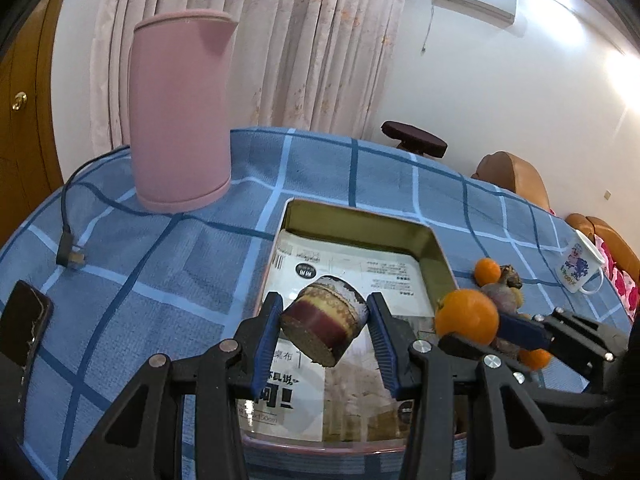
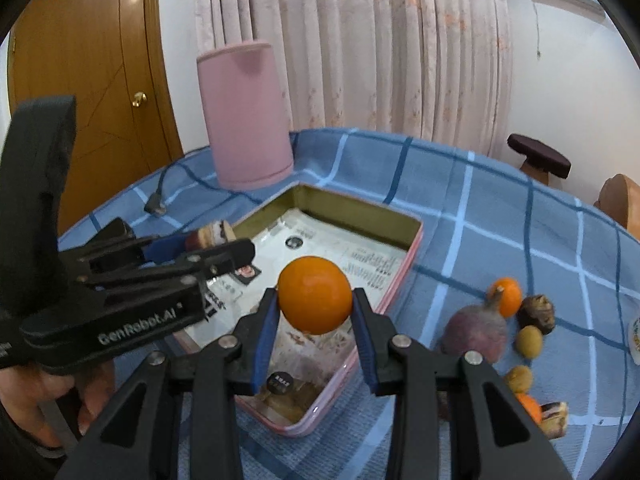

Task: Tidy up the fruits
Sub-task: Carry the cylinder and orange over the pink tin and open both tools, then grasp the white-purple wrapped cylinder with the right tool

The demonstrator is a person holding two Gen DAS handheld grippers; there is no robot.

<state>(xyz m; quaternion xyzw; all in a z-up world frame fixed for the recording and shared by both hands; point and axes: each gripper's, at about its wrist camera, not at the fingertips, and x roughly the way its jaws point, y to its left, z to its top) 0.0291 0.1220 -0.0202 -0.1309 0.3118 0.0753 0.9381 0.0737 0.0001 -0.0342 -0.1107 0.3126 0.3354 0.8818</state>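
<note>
My left gripper (image 1: 324,320) is shut on a round patterned tin (image 1: 324,324), tilted, held above the rectangular metal tray (image 1: 360,220). My right gripper (image 2: 314,312) is shut on an orange (image 2: 315,294) above the tray's (image 2: 412,240) right side; that orange also shows in the left wrist view (image 1: 466,316). The left gripper and tin (image 2: 210,236) appear at the left of the right wrist view. Right of the tray lie a small orange (image 2: 506,296), a purple fruit (image 2: 474,332), a brown fruit (image 2: 538,312), two small yellowish fruits (image 2: 528,342) and another orange (image 2: 530,406).
A pink kettle (image 1: 180,112) stands at the back left on the blue checked tablecloth (image 1: 160,272), its cord and plug (image 1: 70,258) trailing left. A phone (image 1: 24,328) lies at the left edge. A white mug (image 1: 580,266) stands far right. A stool (image 2: 538,156) and chairs stand beyond the table.
</note>
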